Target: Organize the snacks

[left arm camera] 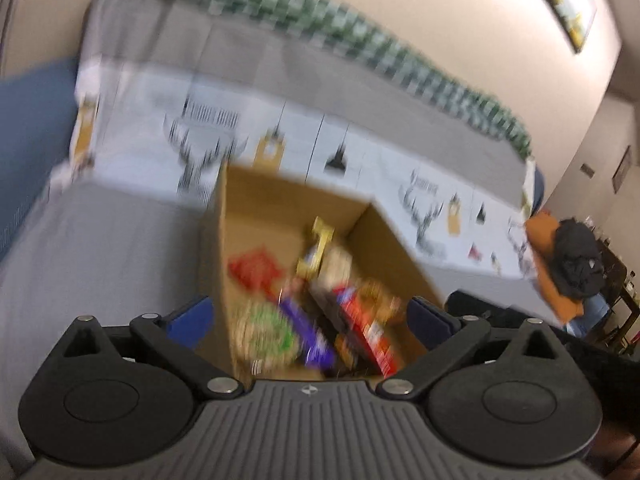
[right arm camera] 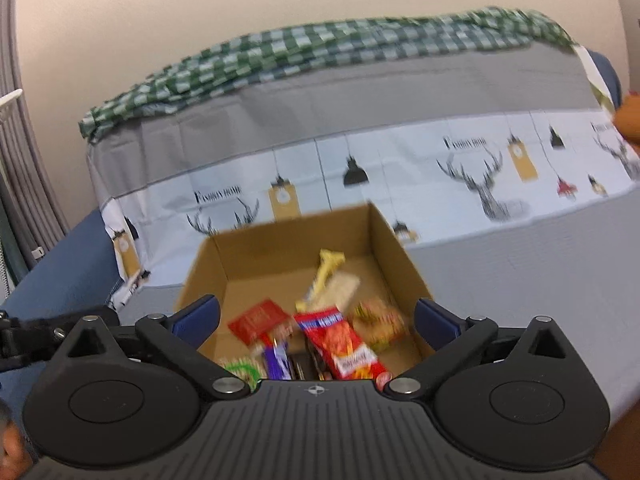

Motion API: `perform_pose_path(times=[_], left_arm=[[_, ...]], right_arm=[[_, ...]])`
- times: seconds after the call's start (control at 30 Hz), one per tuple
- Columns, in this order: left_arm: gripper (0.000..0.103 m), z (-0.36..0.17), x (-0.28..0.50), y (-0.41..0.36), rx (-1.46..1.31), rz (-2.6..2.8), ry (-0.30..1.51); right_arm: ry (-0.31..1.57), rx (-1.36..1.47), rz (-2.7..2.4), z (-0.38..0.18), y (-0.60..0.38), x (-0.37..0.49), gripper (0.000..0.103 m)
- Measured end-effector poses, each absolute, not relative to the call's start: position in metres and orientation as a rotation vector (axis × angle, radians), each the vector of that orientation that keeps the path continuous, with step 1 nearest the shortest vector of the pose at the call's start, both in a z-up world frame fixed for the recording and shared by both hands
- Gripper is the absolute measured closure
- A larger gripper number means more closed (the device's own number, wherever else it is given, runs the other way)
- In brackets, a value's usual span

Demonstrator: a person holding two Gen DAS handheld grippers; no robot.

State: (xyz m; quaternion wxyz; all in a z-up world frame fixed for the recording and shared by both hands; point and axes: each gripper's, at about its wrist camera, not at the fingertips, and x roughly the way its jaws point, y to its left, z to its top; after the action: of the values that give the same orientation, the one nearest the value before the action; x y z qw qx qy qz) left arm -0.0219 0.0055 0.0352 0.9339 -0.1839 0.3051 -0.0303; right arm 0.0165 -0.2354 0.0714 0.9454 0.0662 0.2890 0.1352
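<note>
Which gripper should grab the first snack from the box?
Right, probably. Right hand-held gripper is open, squarely over the cardboard box, red snack packet between its fingers. Left hand-held gripper straddles the box wall.

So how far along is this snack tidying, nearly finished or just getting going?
Several packets already lie in the cardboard box on the sofa: a red snack bag, a yellow wrapper, a purple bar and a small red packet. Nothing is in hand: both the left gripper and the right gripper hang open over the box. No snacks show outside it. Whether sorting remains is unclear; the pictures are blurred.
</note>
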Motion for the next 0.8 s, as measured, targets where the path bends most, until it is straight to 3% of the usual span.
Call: perform_pose_path(times=[0.13,0.4,0.8], left_arm=[[0.001,0.008,-0.016,0.005,-0.251,0.039,0.709],[0.000,0.001,0.000,0.030,-0.342,0.053,0.761],[0.000,-0.001,0.002,0.002,-0.238,0.012,0.769]], right_arm=[[0.669,0.162,0.242,0.049,-0.239,0.010,0.001],[0.693,-0.016,0.235,0.031,-0.217,0.020,0.001],[0.701,-0.011,0.225,0.027,-0.215,0.024,0.001]])
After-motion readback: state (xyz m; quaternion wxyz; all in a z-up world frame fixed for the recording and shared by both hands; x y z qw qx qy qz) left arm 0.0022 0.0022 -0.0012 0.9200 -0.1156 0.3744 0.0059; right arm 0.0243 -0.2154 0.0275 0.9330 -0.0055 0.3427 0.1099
